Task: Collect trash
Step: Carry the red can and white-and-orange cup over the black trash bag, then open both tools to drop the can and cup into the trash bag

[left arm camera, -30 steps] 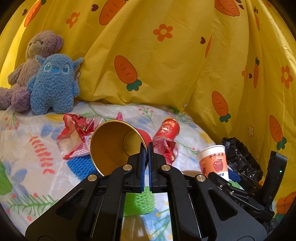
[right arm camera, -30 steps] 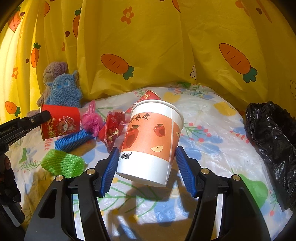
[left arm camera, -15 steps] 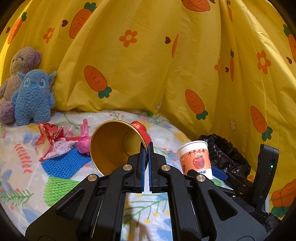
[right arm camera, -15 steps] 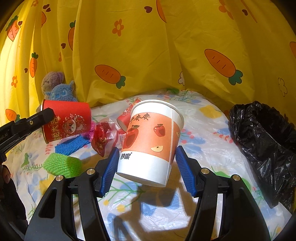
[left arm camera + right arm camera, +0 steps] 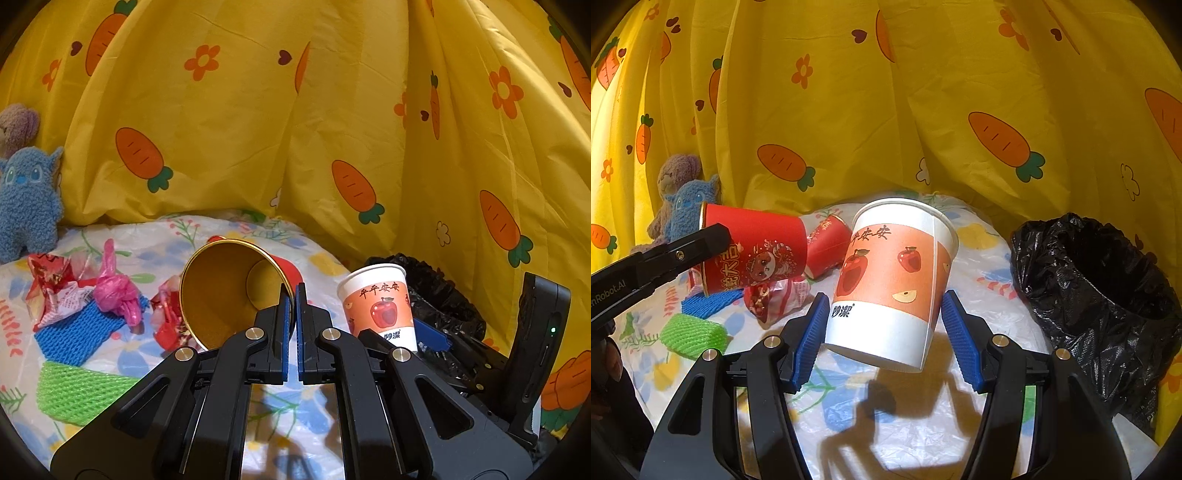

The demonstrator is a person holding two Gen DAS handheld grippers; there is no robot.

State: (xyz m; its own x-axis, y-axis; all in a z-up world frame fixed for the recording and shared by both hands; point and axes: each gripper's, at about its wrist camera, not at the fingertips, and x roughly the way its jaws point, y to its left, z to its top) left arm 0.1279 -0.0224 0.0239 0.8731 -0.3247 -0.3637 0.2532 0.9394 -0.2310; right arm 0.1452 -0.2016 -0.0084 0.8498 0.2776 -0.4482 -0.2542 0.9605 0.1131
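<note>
My left gripper (image 5: 291, 299) is shut on the rim of a red paper cup with a gold inside (image 5: 225, 291), held tilted above the bed; the cup also shows in the right wrist view (image 5: 757, 251). My right gripper (image 5: 882, 325) is shut on a white and orange apple-print cup (image 5: 894, 277), held in the air just left of the open black trash bag (image 5: 1108, 295). The apple cup (image 5: 376, 306) and the bag (image 5: 439, 295) also show in the left wrist view.
On the floral sheet (image 5: 979, 266) lie another red cup (image 5: 827, 247), red wrappers (image 5: 51, 291), a pink bag (image 5: 114, 291), a blue foam net (image 5: 77, 332) and a green one (image 5: 77, 391). Plush toys (image 5: 26, 203) sit at the left. A yellow carrot curtain (image 5: 295, 110) is behind.
Both grippers have carried their cups to the right, toward the black bag, which now looms larger. The litter and plush toys have slid left in both views.
</note>
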